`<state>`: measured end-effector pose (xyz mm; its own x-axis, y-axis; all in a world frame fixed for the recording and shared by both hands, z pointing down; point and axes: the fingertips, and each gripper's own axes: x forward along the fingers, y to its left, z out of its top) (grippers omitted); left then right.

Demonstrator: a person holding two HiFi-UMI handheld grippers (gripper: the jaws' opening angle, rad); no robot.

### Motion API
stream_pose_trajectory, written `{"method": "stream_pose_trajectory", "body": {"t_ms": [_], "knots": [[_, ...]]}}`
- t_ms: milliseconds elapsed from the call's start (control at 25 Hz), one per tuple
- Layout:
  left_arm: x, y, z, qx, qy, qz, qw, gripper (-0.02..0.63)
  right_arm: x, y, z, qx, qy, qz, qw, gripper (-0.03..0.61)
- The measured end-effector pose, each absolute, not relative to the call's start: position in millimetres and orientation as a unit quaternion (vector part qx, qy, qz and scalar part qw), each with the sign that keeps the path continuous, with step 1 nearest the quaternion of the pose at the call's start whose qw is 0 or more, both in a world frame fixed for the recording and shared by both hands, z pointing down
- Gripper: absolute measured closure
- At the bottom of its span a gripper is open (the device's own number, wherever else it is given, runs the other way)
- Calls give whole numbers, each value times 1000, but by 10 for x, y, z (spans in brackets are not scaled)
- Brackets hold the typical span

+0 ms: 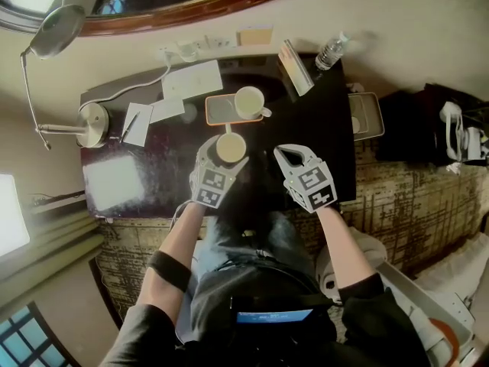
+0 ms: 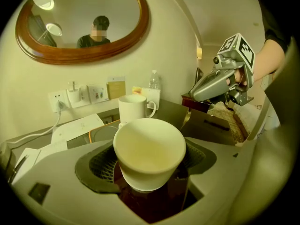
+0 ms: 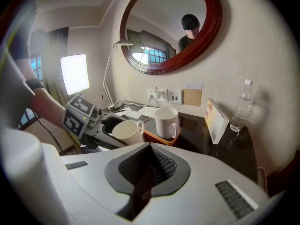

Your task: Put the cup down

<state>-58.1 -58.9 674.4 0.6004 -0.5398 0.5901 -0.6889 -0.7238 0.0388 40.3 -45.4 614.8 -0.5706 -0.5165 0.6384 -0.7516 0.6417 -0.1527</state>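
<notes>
Left gripper (image 1: 218, 164) clamped the white mug (image 2: 150, 149) at centre, apparently not yet set on the dark desk (image 1: 172, 176); right gripper (image 3: 149, 175) closed, empty.

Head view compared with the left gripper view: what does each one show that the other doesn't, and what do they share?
Only the head view shows the person's left forearm and the marker cube on the left gripper. Only the left gripper view shows the person's reflection in the mirror and the textured pads against the cup. Both show that cup held in the left gripper, the mug on the orange tray, the water bottle and the shut right gripper.
</notes>
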Motion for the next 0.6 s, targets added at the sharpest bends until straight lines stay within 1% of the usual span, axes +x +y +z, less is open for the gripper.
{"method": "stream_pose_trajectory", "body": {"t_ms": [600], "knots": [[-527,-501,6910,885,-353,270,137,196,472,-251,6275,376,-853,220,287,563]]}}
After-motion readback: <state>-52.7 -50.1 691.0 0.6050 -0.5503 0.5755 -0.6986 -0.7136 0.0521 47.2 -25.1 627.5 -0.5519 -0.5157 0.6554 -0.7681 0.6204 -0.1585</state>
